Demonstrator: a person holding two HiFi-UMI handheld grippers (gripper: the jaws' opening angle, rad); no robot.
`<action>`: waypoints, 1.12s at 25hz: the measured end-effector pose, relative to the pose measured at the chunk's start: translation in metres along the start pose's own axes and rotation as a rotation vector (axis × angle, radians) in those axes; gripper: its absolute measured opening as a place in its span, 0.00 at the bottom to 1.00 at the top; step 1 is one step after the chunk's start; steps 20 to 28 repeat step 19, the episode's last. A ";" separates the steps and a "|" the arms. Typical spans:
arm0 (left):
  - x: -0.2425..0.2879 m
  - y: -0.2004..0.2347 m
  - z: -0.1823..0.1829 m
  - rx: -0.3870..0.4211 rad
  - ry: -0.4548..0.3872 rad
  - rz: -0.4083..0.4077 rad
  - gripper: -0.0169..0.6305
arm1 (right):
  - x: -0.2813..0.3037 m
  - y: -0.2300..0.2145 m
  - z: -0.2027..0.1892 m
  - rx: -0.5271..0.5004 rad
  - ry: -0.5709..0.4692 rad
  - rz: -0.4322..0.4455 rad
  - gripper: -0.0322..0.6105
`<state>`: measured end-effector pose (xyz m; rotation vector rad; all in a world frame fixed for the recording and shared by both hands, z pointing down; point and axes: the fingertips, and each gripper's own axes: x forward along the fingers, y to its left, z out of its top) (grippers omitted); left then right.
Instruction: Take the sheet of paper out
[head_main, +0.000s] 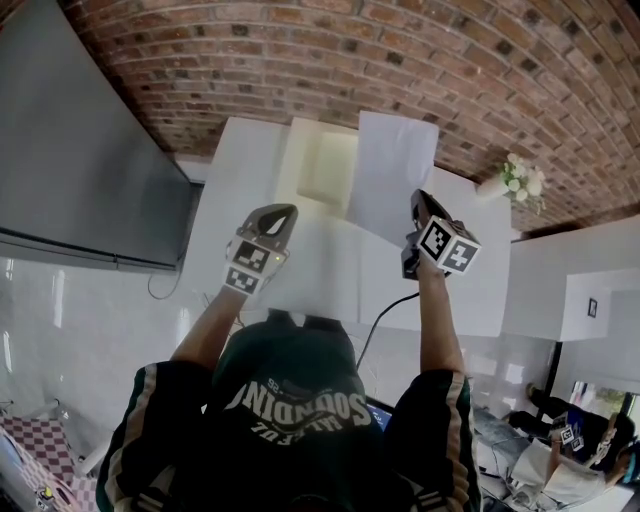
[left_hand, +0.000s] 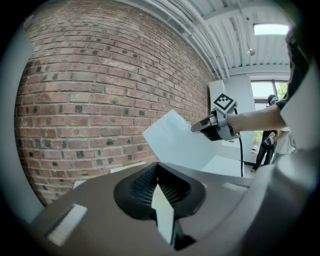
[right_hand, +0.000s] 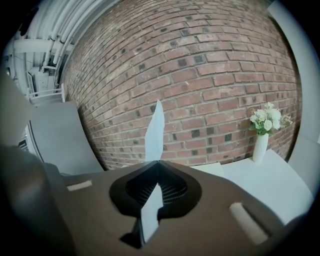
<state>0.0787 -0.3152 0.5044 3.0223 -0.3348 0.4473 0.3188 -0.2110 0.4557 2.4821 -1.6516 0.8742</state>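
Now, paper in right claw, open box

sheet of paper: thin white paper, smooth, matt
brick wall: red brick, rough, matt, with pale mortar
table: white, smooth top
right gripper: dark grey plastic, matt, ribbed inside the jaws
vase: white, smooth

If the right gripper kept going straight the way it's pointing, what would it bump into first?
Probably the brick wall. The right gripper is shut on the sheet of paper, which sticks out ahead, so the paper would touch first. Nothing else seems to stand in that line, though depth is unclear.
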 end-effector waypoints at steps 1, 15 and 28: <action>0.000 -0.001 0.000 0.001 -0.001 -0.001 0.04 | 0.000 0.000 0.000 -0.002 0.000 0.001 0.05; 0.009 -0.002 0.005 -0.004 0.010 -0.012 0.04 | 0.005 -0.006 0.000 -0.030 0.024 -0.012 0.05; 0.015 0.005 0.001 -0.002 0.015 -0.013 0.04 | 0.014 -0.004 0.002 -0.033 0.029 -0.008 0.05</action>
